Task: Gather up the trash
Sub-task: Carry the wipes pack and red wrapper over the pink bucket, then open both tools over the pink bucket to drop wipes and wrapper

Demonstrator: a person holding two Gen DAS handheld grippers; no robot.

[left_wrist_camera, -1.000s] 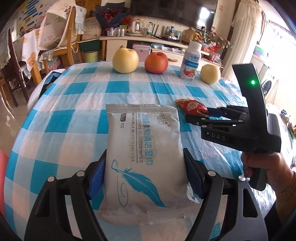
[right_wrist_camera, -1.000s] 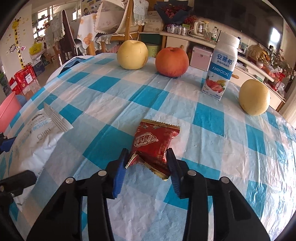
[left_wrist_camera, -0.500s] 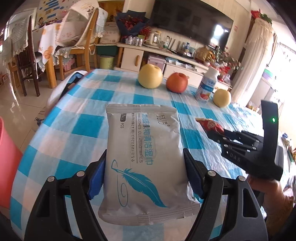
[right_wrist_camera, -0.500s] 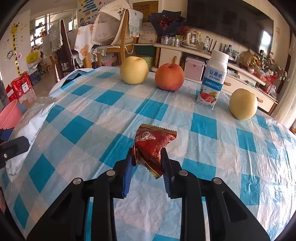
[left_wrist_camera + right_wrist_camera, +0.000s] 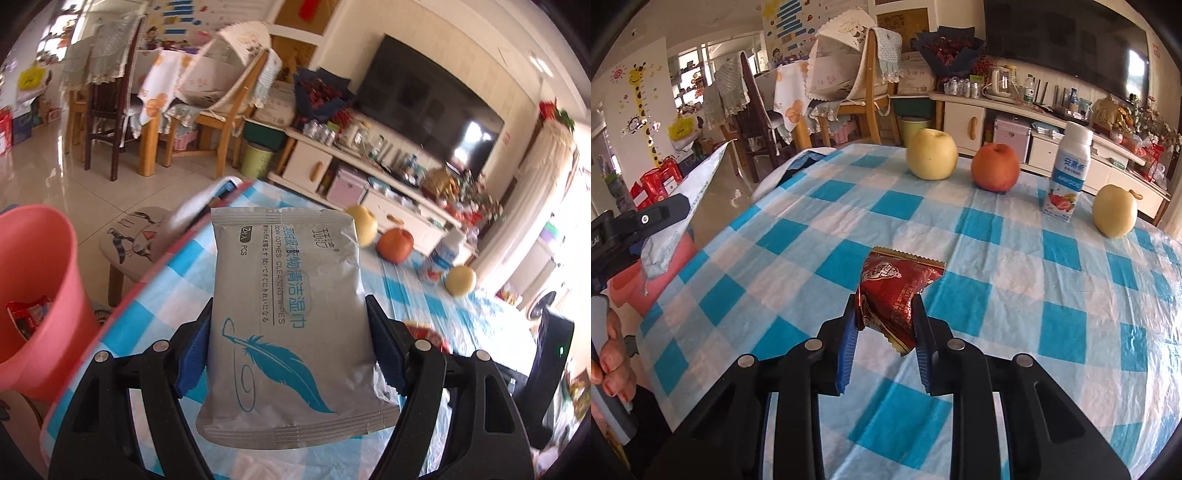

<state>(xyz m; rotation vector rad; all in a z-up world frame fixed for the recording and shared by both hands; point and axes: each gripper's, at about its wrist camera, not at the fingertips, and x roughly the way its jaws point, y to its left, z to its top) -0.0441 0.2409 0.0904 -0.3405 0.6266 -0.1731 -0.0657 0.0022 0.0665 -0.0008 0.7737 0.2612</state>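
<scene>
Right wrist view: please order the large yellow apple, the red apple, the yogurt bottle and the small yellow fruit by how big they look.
1. Large yellow apple
2. Red apple, only slightly smaller
3. Yogurt bottle, taller but narrower than the red apple, so this place is uncertain
4. Small yellow fruit

All stand at similar depth, so nearness distorts little.

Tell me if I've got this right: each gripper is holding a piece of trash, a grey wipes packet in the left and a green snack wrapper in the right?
Nearly. The left gripper does hold the grey wipes packet, but the snack wrapper in the right gripper is red, not green, as the right wrist view shows.
</scene>
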